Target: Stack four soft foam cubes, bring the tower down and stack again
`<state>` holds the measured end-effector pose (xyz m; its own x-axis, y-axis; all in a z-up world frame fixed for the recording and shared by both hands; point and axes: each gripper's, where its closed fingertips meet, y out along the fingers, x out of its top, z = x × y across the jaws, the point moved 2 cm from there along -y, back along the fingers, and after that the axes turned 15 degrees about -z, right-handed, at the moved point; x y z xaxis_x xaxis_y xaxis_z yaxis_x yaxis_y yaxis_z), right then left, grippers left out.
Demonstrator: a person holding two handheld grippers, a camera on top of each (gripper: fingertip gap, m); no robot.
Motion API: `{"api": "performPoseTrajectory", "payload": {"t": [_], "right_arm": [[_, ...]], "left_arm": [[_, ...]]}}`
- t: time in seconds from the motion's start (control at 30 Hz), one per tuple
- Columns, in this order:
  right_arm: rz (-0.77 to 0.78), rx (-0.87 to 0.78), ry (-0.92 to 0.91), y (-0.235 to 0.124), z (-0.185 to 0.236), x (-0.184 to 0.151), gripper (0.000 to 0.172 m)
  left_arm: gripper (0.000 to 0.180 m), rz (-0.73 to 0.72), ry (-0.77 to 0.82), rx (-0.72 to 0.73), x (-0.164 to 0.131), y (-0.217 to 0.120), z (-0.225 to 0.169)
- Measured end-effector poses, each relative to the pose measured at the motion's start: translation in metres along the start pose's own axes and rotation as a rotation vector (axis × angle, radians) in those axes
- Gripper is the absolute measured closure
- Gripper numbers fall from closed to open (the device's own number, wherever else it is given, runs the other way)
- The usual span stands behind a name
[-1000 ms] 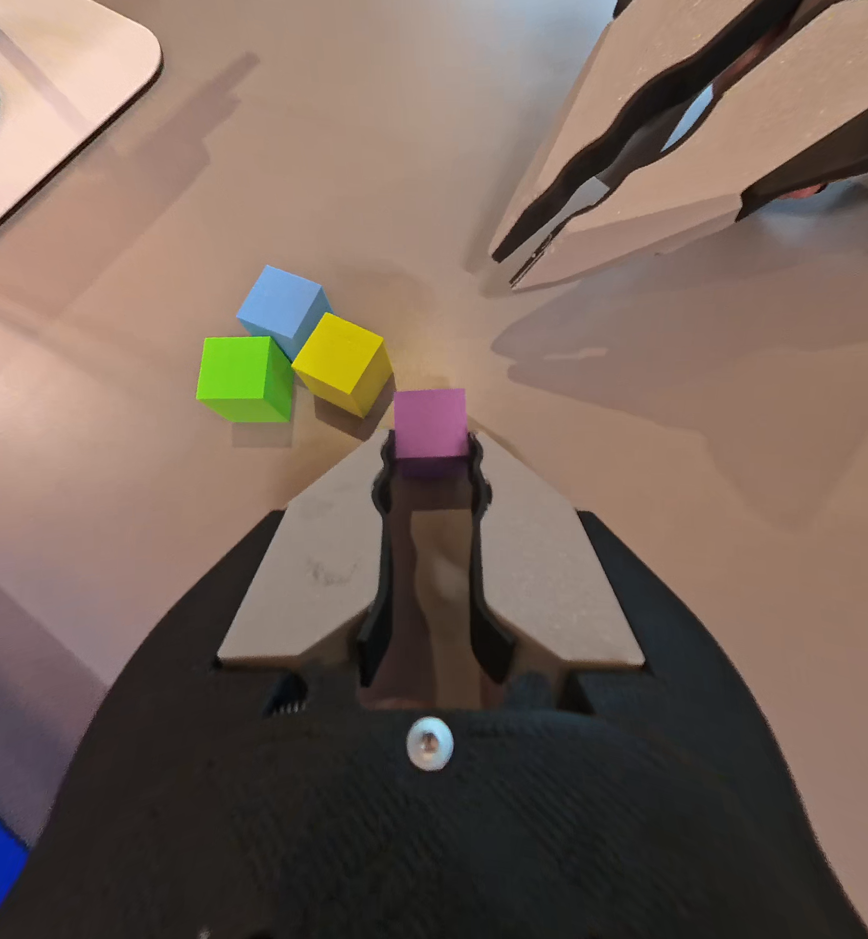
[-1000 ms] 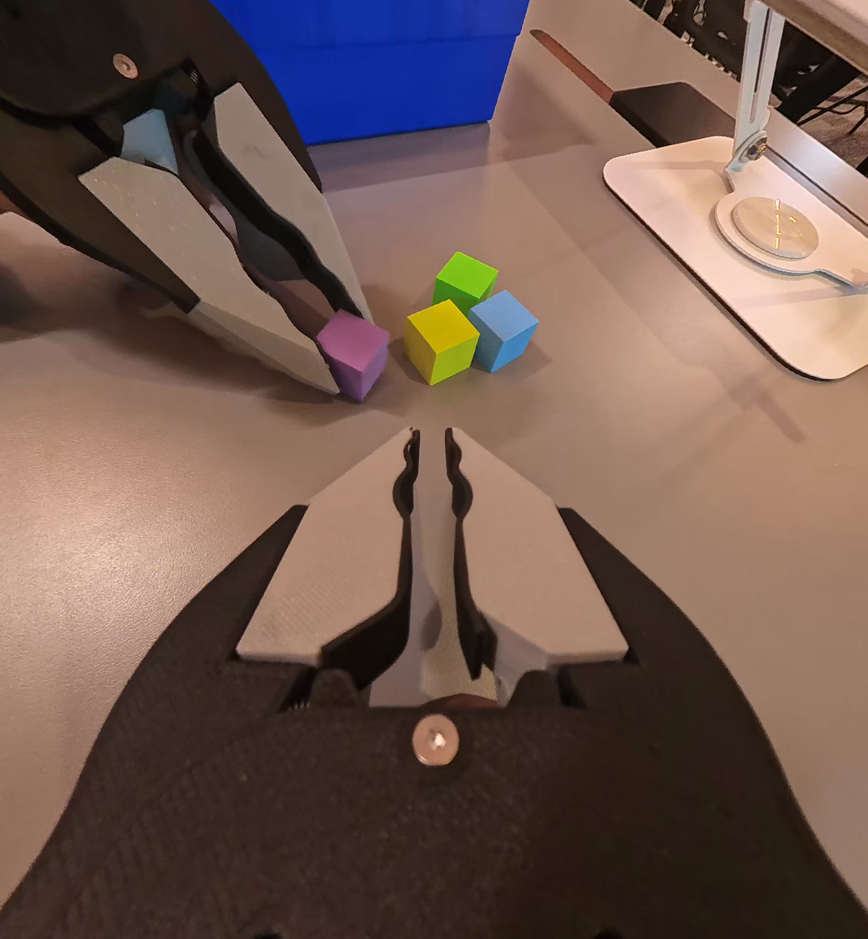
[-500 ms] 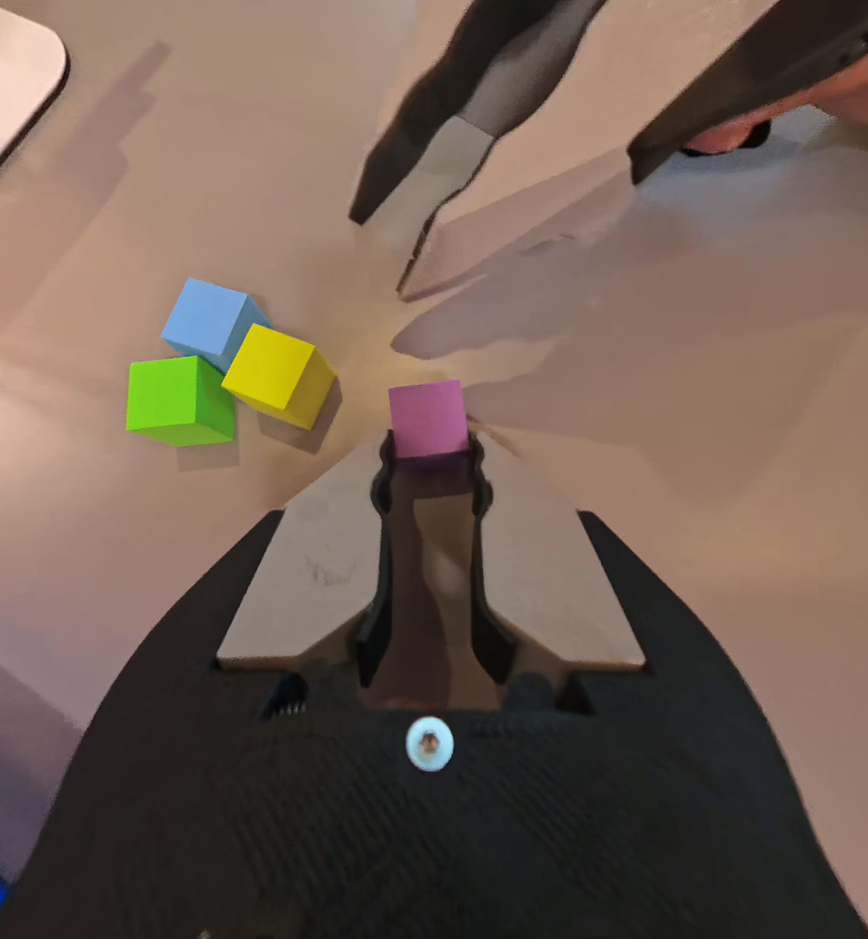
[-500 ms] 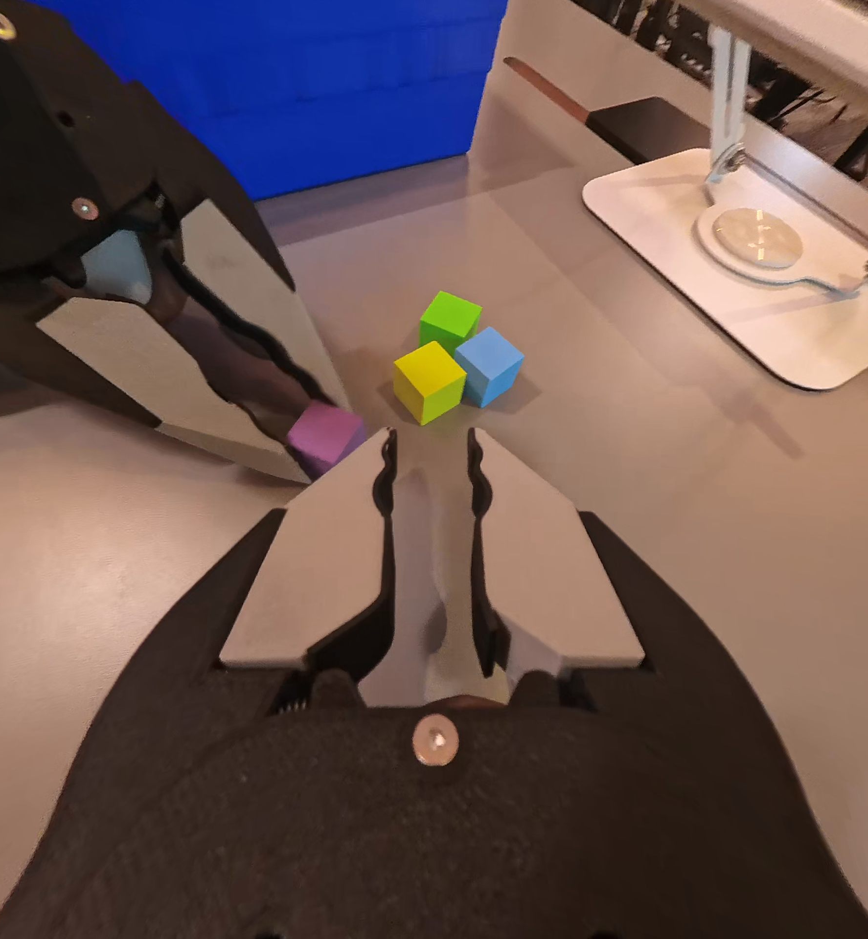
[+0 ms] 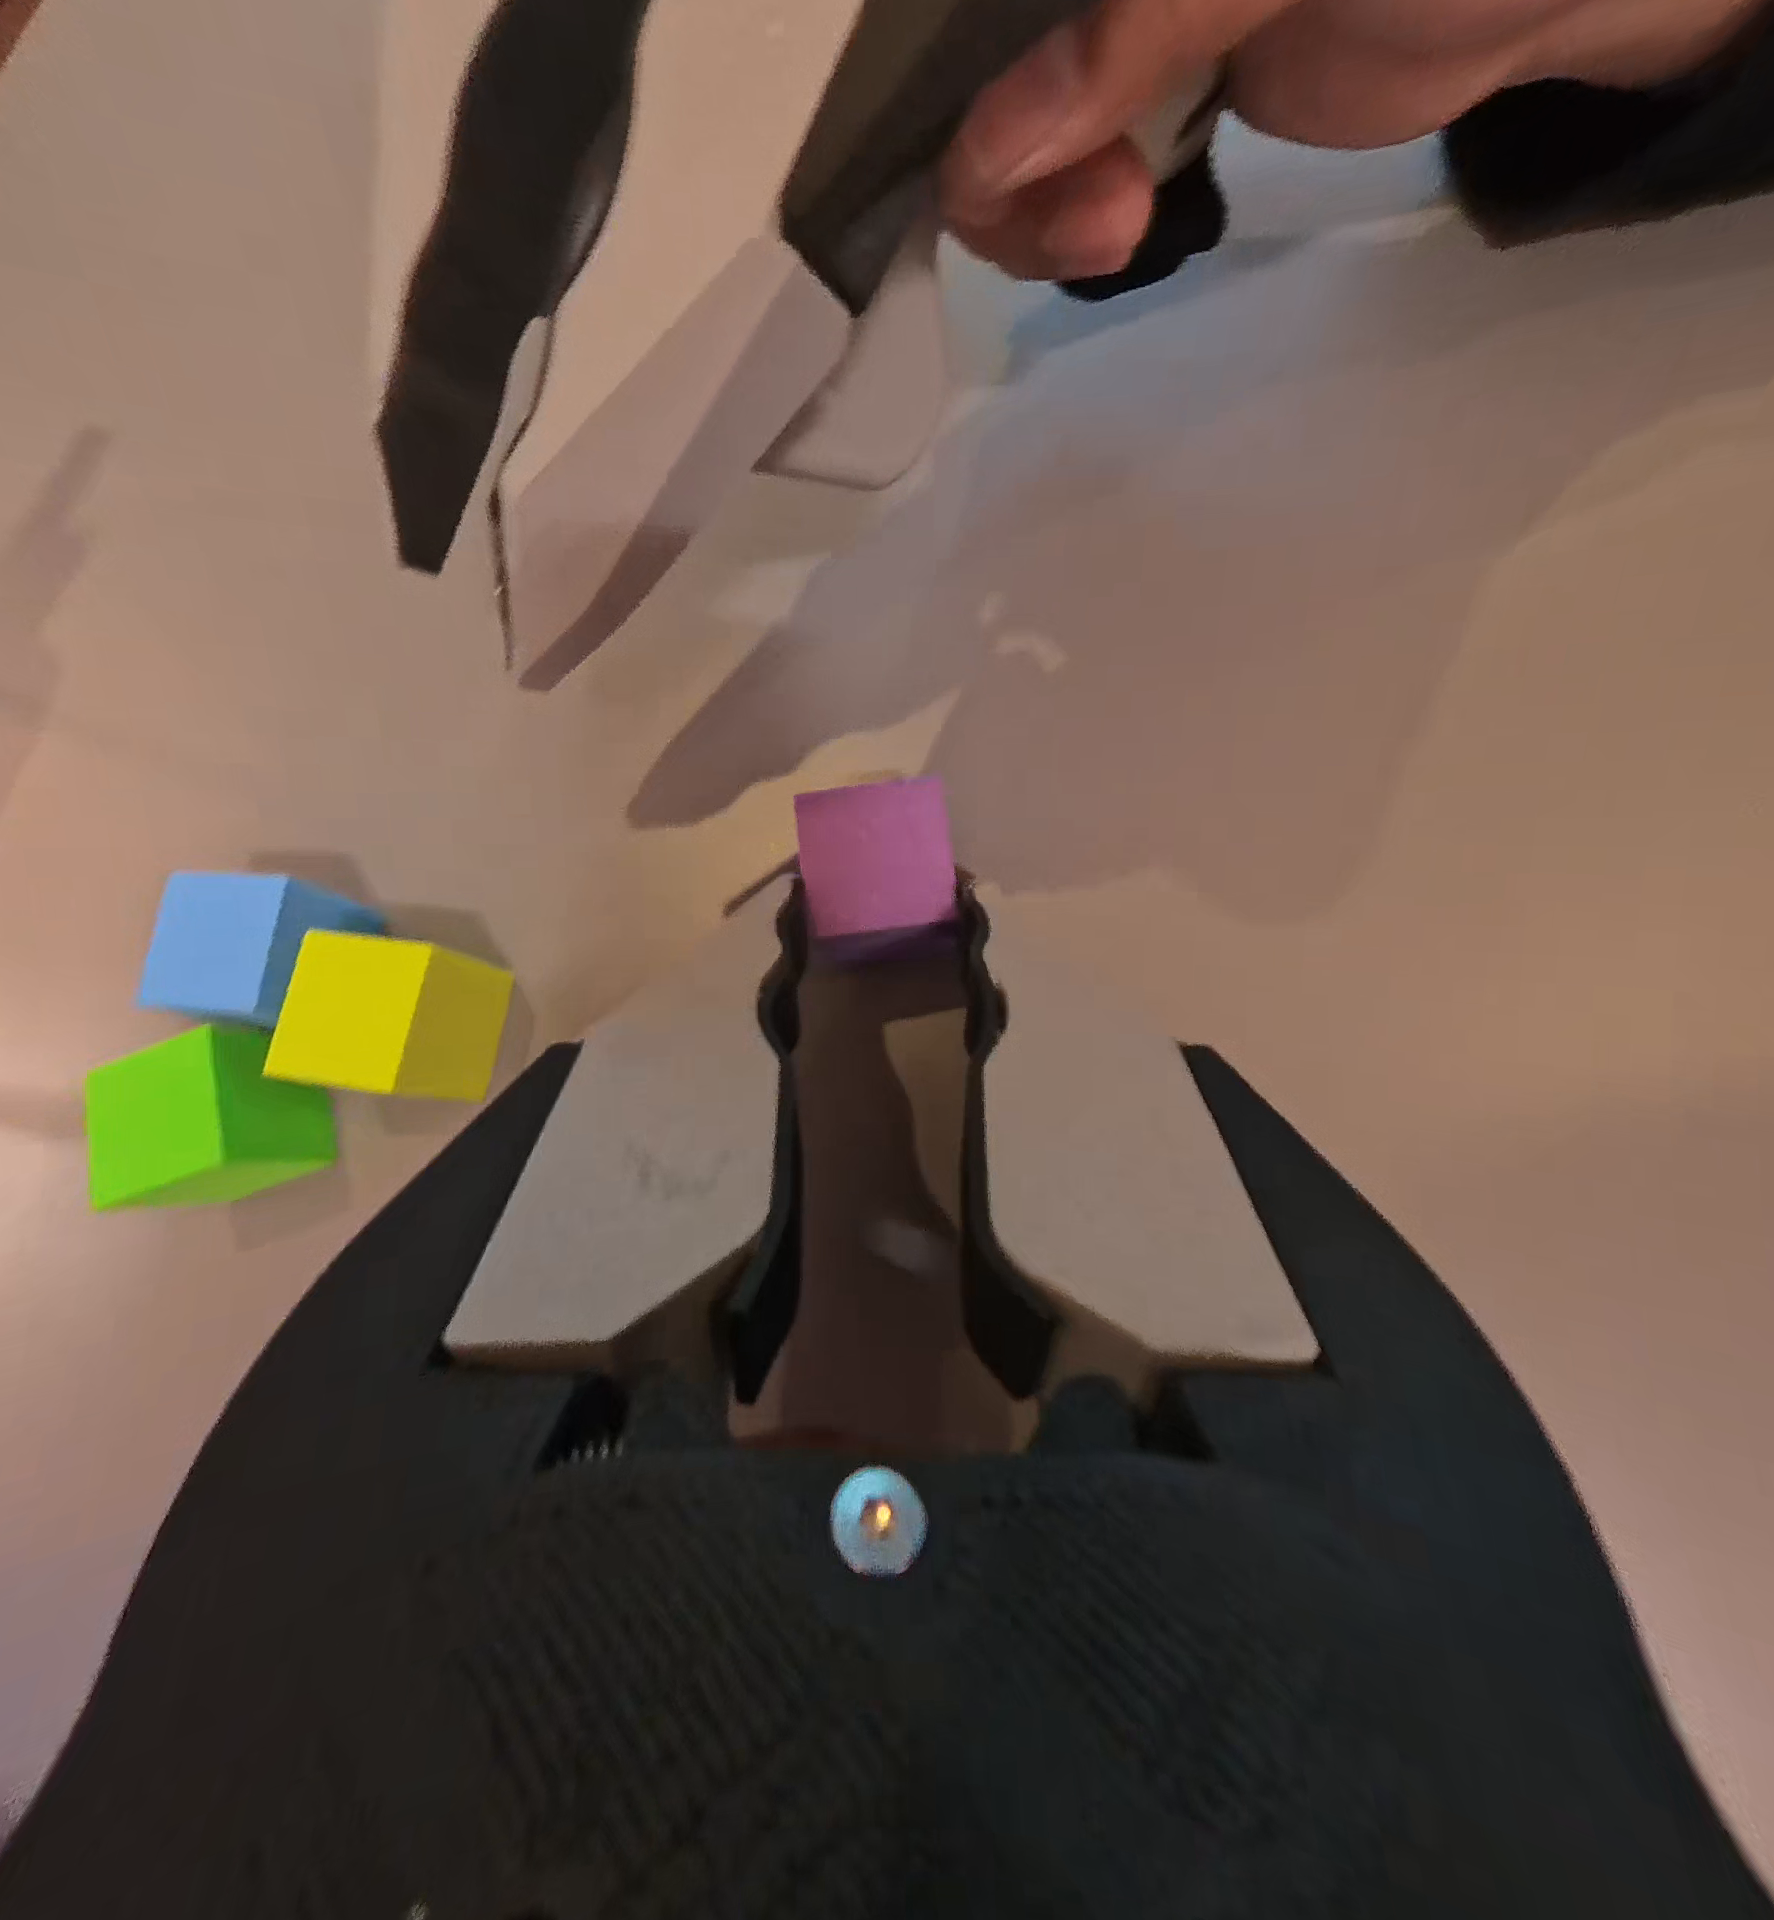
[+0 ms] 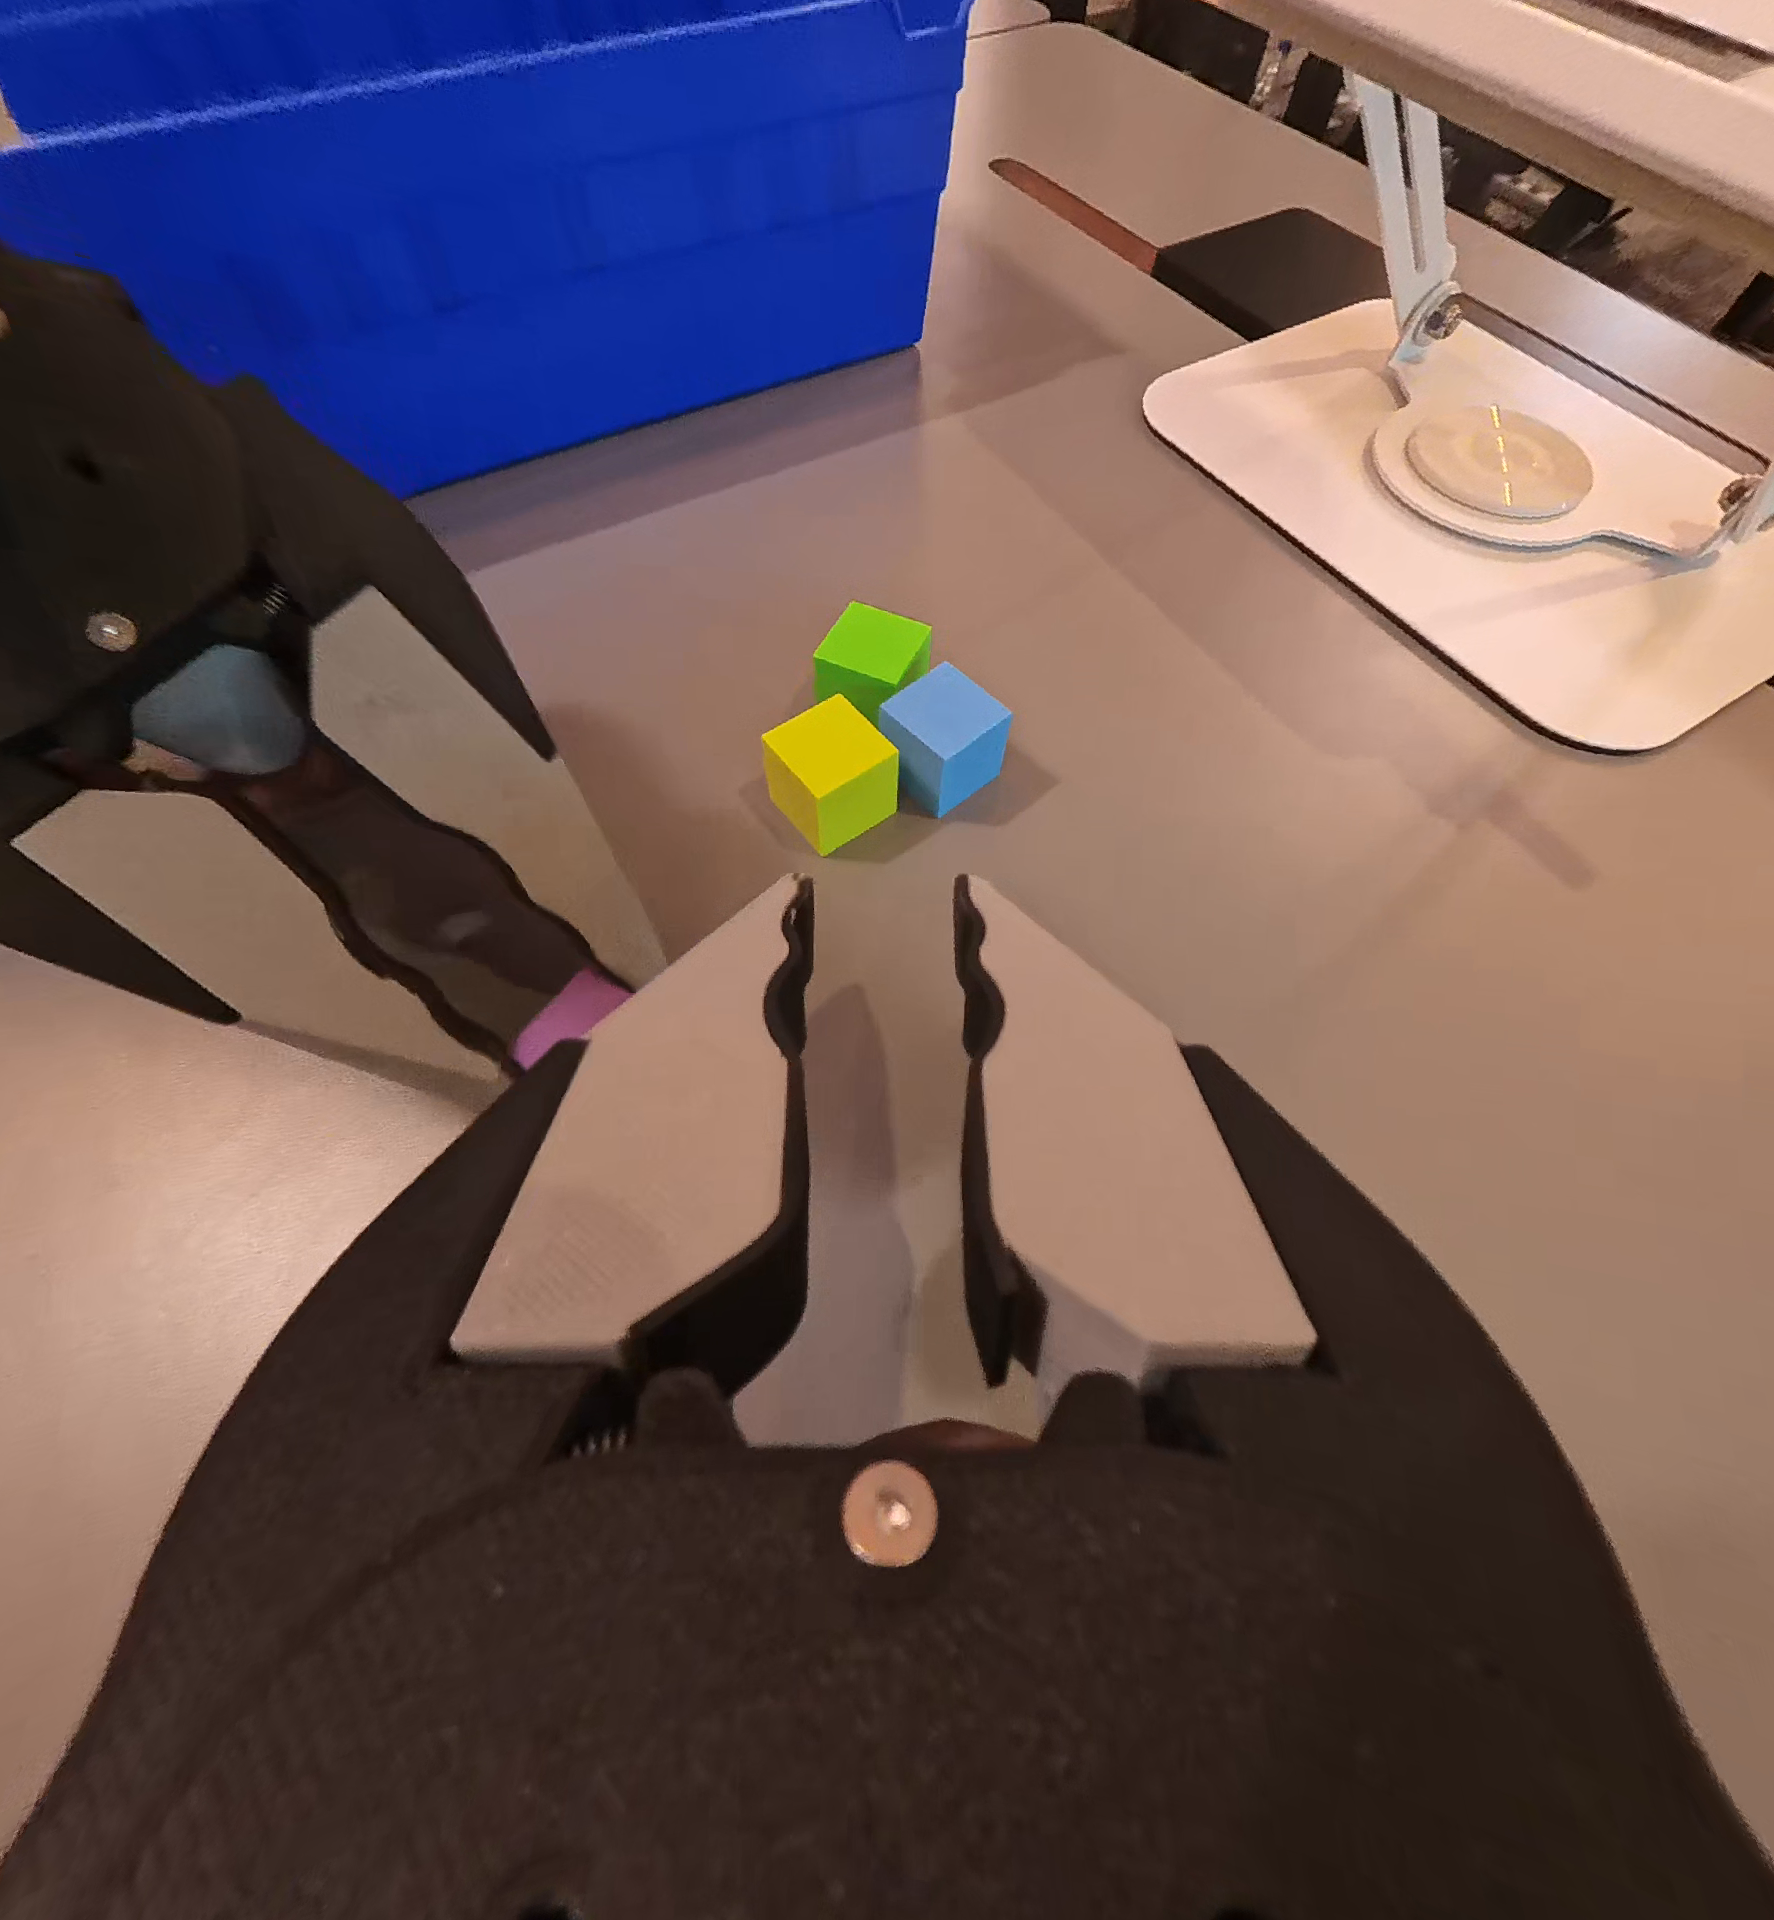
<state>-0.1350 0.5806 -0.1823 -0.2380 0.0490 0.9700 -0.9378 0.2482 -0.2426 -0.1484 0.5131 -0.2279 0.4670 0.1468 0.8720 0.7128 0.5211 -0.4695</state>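
Note:
My left gripper (image 5: 875, 914) is shut on a purple foam cube (image 5: 872, 857) at its fingertips and holds it low over the table. In the right wrist view this cube (image 6: 569, 1018) shows at the left gripper's tips, partly hidden behind my right finger. A blue cube (image 5: 218, 945), a yellow cube (image 5: 384, 1013) and a green cube (image 5: 197, 1117) lie clustered on the table to the left. My right gripper (image 6: 883, 904) is open and empty, just short of the yellow cube (image 6: 829, 771), the blue cube (image 6: 945, 736) and the green cube (image 6: 870, 649).
A blue bin (image 6: 467, 239) stands at the back left. A white base plate with a metal stand (image 6: 1485, 520) sits at the back right. A person's hand (image 5: 1122, 135) holds the right gripper above the table.
My right gripper opened and drew back higher from the cube cluster. My left gripper kept the purple cube and moved right, away from the three cubes.

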Motion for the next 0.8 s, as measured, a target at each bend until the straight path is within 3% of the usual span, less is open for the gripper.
{"api": "performPoseTrajectory", "payload": {"t": [0.23, 0.4, 0.47, 0.63, 0.8], "right_arm": [[-0.017, 0.054, 0.026, -0.006, 0.001, 0.004, 0.147], [-0.025, 0.053, 0.051, -0.01, -0.005, 0.005, 0.147], [-0.018, 0.051, 0.05, -0.01, -0.006, 0.003, 0.147], [-0.008, 0.047, 0.039, -0.011, -0.008, 0.002, 0.146], [0.001, 0.043, 0.029, -0.01, -0.007, 0.0, 0.146]], "left_arm": [[0.155, -0.034, 0.039, -0.25, 0.004, 0.005, -0.015], [0.155, -0.028, 0.095, -0.329, 0.005, 0.007, -0.016], [0.151, -0.026, 0.079, -0.334, 0.006, 0.009, -0.015], [0.121, -0.016, 0.093, -0.269, 0.005, 0.006, -0.009], [0.11, -0.019, 0.088, -0.261, 0.004, 0.002, -0.014]]}}
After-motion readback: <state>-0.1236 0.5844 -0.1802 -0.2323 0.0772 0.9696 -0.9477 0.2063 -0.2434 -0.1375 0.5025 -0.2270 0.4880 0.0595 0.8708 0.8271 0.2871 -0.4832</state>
